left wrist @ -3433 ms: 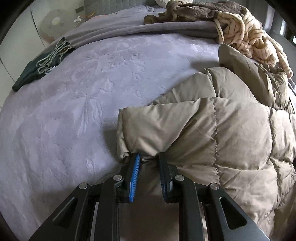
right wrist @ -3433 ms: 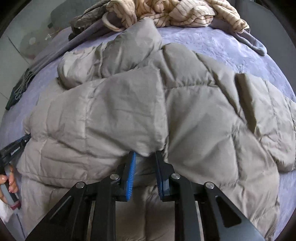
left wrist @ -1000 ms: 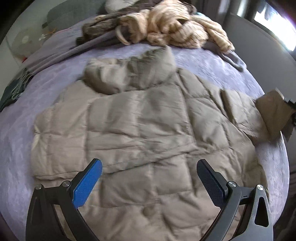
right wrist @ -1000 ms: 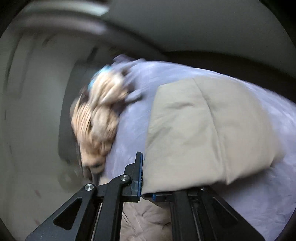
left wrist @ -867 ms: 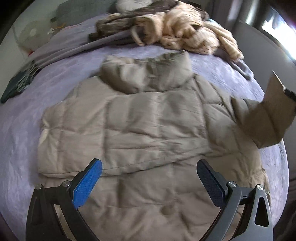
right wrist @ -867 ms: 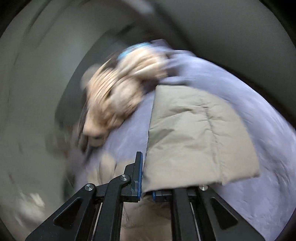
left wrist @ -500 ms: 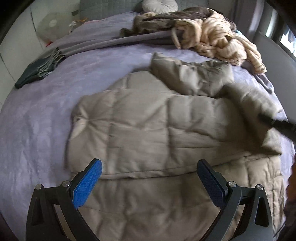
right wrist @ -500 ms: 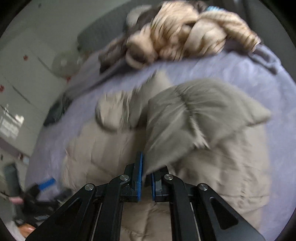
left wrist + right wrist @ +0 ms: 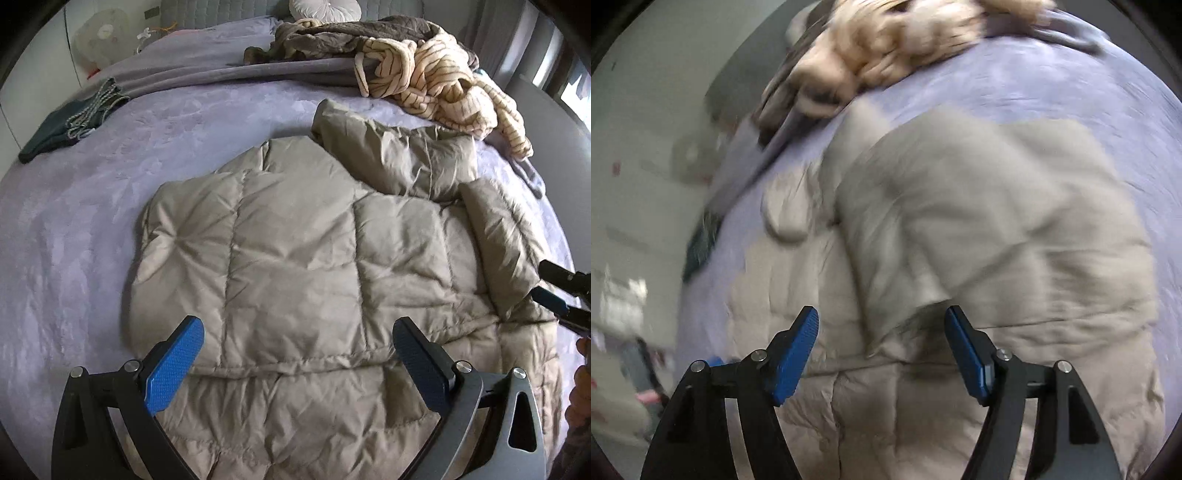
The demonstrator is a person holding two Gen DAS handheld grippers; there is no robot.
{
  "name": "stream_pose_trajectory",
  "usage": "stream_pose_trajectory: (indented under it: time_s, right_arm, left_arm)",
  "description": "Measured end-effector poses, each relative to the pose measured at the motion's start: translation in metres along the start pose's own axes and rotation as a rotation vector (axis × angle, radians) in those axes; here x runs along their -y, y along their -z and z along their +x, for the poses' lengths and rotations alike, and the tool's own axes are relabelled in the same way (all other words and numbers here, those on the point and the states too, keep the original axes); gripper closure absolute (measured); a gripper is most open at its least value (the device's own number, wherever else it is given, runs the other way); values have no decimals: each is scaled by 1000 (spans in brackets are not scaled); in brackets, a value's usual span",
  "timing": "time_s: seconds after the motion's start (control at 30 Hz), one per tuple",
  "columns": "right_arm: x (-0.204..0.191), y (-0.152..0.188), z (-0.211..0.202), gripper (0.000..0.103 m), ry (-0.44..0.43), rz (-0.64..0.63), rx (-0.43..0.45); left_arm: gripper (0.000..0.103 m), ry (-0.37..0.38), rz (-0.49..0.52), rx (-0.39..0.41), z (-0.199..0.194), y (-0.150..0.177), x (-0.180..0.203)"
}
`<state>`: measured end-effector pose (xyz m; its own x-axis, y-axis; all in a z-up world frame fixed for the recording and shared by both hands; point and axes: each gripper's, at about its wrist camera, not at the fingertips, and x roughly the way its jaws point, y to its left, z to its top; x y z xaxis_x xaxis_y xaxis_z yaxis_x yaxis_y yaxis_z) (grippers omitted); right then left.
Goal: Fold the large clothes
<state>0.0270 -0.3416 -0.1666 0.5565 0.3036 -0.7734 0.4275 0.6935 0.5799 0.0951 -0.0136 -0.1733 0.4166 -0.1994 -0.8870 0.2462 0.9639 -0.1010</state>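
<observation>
1. The left tool (image 9: pixel 297 349) hangs over the near hem of the jacket (image 9: pixel 295 258) with its blue pads spread wide and nothing between them.
2. The right tool (image 9: pixel 881 341) has just been opening; its pads now stand well apart above the jacket, with no cloth gripped between them. In the left wrist view the same tool shows at the right edge, just beside the folded-in sleeve (image 9: pixel 498 240).
3. The beige quilted jacket lies flat across the middle of the bed (image 9: pixel 74 221), on the purple bedspread. Both sleeves are folded inward over the body, the right one lying diagonally across the right side.
4. The jacket's hood (image 9: pixel 391 155) sits bunched at its far end.
5. Beyond the hood, a cream striped garment (image 9: pixel 443 88) lies heaped with a brown blanket (image 9: pixel 332 37).
6. At the far left edge of the bed rests a dark folded cloth (image 9: pixel 66 125); a white round cushion (image 9: pixel 325 7) lies by the headboard.
</observation>
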Motion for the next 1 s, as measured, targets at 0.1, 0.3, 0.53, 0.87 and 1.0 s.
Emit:
stream_pose_trajectory:
  time_s: [0.1,0.3,0.53,0.87,1.0]
  right_arm:
    - [38,-16,-6,30,-62,224,47]
    - [7,-35,-4,91,-61,160,107]
    - [-138,17,43,88,39,-461,-2]
    - [-112,64,61,35,78,-481,-203]
    - [-29,42,19,35,76,-173,-175]
  left_arm:
    - [1,26,-16,11,-1,-7,-5]
    - [1,121,-58,38,-12,-13,-30]
    - [1,285,-212,40,-16,-16,-65]
    - [1,443,-251,-38,8,-25,-43]
    - [1,451,-214,-93,33,-28,-14]
